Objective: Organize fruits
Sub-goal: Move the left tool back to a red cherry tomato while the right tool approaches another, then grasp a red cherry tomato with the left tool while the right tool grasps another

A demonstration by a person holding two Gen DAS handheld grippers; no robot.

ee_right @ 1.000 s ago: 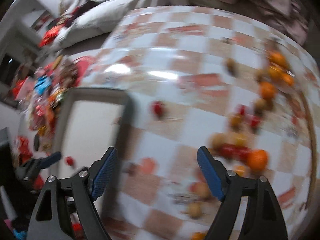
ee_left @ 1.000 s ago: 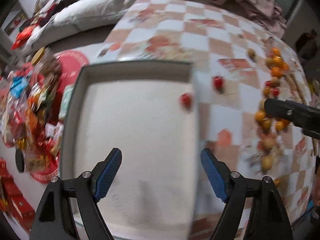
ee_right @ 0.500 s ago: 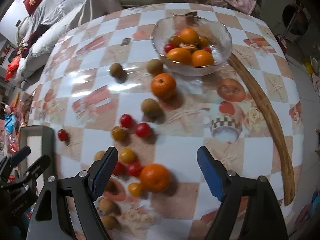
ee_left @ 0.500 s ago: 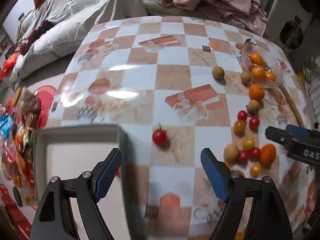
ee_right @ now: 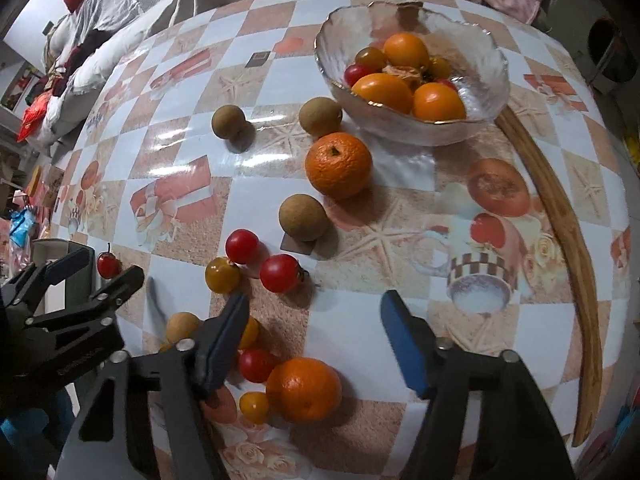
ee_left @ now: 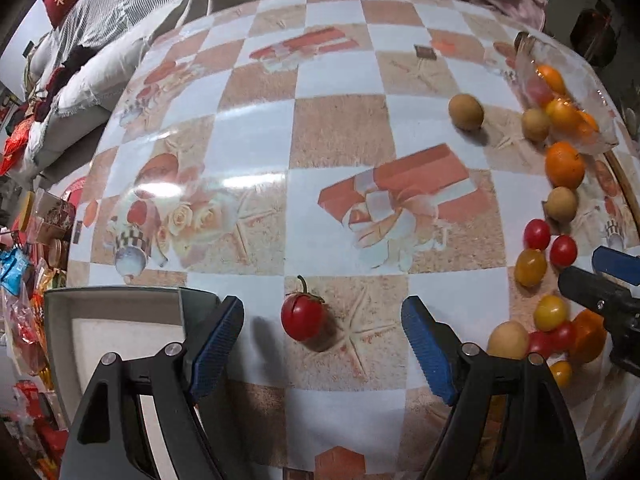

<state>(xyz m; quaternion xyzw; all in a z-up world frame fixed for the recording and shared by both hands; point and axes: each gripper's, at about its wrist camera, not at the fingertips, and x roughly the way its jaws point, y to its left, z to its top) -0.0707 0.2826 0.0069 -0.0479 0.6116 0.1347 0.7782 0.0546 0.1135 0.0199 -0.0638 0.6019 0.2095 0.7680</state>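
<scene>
A red cherry tomato [ee_left: 302, 318] with a stem lies alone on the checkered tablecloth. My left gripper [ee_left: 322, 308] stands open around it, pads clear of it. My right gripper [ee_right: 315, 300] is closing. An orange [ee_right: 304, 388] lies between its fingers, untouched. More cherry tomatoes, red [ee_right: 280, 272] and yellow [ee_right: 222, 274], brown round fruits [ee_right: 302, 216] and another orange [ee_right: 338, 164] are scattered nearby. A glass bowl [ee_right: 496, 60] at the back holds oranges and small tomatoes. The grey tray [ee_left: 112, 294] sits at the table's left edge.
A curved wooden strip [ee_right: 560, 216] runs along the table's right side. Snack packets [ee_left: 24, 272] lie on the floor to the left. A sofa with bedding and clothes [ee_left: 120, 20] stands behind the table. In the right wrist view, my left gripper [ee_right: 112, 266] is at the left edge.
Both views have swung right, from the tray to the fruit on the cloth, and come lower. The lone red tomato now sits between the left fingers. The right jaws have narrowed.
</scene>
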